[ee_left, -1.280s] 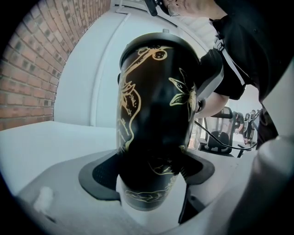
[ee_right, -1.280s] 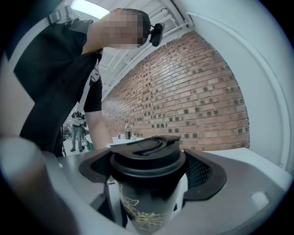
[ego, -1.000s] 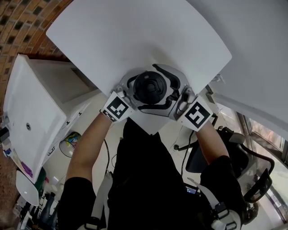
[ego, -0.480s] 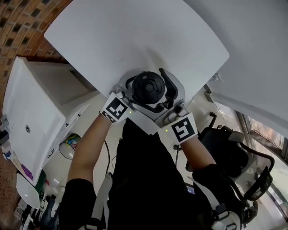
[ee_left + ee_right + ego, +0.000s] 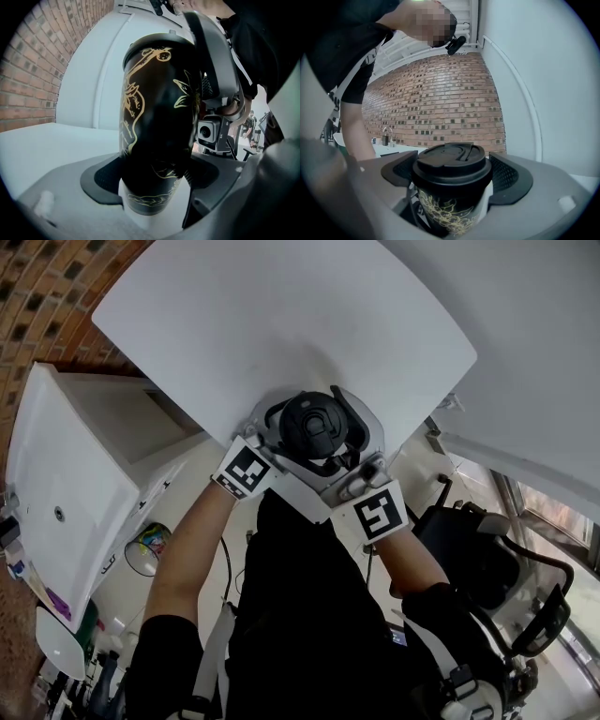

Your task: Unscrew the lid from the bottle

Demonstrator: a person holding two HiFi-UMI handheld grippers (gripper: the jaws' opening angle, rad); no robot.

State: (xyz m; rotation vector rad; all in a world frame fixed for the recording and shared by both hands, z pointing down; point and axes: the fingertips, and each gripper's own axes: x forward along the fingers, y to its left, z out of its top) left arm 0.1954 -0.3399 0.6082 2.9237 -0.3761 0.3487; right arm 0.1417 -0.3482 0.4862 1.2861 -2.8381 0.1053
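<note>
Bottle (image 5: 159, 117): a rounded, glossy black body with fine gold line drawings of leaves and flowers. It was held between the two grippers above the near edge of the table.
Lid (image 5: 452, 161): matt black plastic and round, with a thick rim and a raised, ridged top. It was seated on the bottle.
Left gripper (image 5: 154, 176): grey shell with dark, dimpled pads, clamped on the lower body of the bottle.
Right gripper (image 5: 452, 171): same build, jaws just closing. The lid sat between its pads, which met the rim on both sides.
Marker cubes (image 5: 242, 471): white with black squares, one on each gripper.
Table (image 5: 281, 334): smooth white top with rounded corners.
Brick wall (image 5: 436, 103): rough red-brown courses on the far left.
Cabinet (image 5: 66, 456): white, boxy, left of the table.
Chair (image 5: 506, 559): black, to the right.
In the way: the right gripper's arm and camera (image 5: 209, 132) crowded the bottle's right side.
</note>
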